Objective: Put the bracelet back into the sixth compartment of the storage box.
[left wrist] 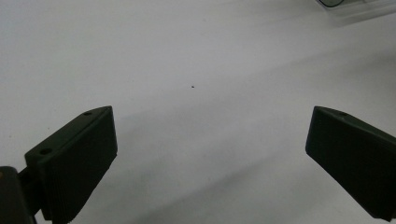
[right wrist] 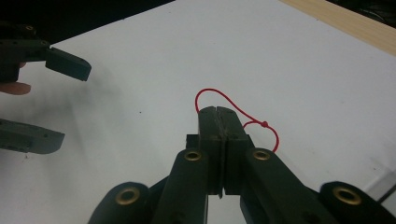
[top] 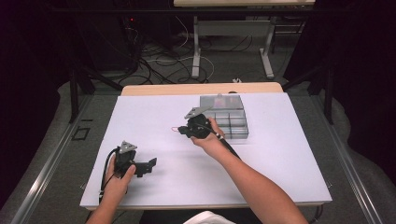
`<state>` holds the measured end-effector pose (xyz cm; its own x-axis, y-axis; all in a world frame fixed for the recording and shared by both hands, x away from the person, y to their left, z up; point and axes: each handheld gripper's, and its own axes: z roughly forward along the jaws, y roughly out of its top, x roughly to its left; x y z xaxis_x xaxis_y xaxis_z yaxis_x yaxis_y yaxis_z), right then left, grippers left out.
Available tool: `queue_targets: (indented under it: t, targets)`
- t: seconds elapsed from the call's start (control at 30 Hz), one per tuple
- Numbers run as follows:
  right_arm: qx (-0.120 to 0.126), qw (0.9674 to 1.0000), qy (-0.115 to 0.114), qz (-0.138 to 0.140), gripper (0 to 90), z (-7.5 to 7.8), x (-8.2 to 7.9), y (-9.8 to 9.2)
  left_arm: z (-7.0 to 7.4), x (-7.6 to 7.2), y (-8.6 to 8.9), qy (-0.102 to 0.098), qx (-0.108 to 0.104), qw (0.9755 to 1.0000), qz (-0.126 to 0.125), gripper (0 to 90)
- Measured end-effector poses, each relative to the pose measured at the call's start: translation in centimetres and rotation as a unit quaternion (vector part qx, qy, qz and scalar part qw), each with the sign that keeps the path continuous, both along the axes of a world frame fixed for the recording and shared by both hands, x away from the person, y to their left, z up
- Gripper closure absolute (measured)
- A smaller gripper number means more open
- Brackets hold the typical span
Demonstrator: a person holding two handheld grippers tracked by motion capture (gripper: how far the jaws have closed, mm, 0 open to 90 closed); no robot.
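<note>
In the high view the left gripper [top: 148, 164] sits in the lower left of the frame on the white table sheet [top: 280, 154], held by the person's left hand [top: 119, 179]; its jaws stand spread wide apart with nothing between them, and in the left gripper view they flank bare white surface. The right gripper [top: 181, 131] lies near the middle of the high view, held by the right hand [top: 212, 140], just to the left of a clear compartment box [top: 231, 119] in the upper centre; its jaws are clenched together on a thin red string [right wrist: 224, 99], whose loop curls out past the jaw tips in the centre of the right gripper view, with a small knot to the right; the string shows in the high view as a faint red line at the jaw tips [top: 174, 129]; the box's contents are too blurred to tell.
</note>
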<state>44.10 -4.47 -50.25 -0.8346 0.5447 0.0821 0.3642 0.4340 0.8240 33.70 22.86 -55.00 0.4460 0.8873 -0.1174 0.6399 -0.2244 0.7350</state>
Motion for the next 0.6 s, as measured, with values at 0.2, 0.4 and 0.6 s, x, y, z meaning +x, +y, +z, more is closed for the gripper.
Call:
queue_targets:
  t: [0.2, 0.4, 0.6]
  targets:
    - [-0.002, 0.9999, -0.003, -0.013, 90.0, 0.3, 0.4, -1.1, 0.0, 0.0, 0.0, 0.0, 0.0, 1.0, 0.001, 2.4]
    - [-0.002, 0.9996, -0.001, -0.027, 90.0, 0.5, 0.8, -2.2, 0.0, 0.0, 0.0, 0.001, 0.002, 1.0, -0.002, 2.4]
    - [-0.006, 0.9991, 0.002, -0.041, 90.0, 0.7, 1.3, -3.6, 0.0, 0.0, 0.0, -0.001, 0.0, 1.0, 0.0, 2.4]
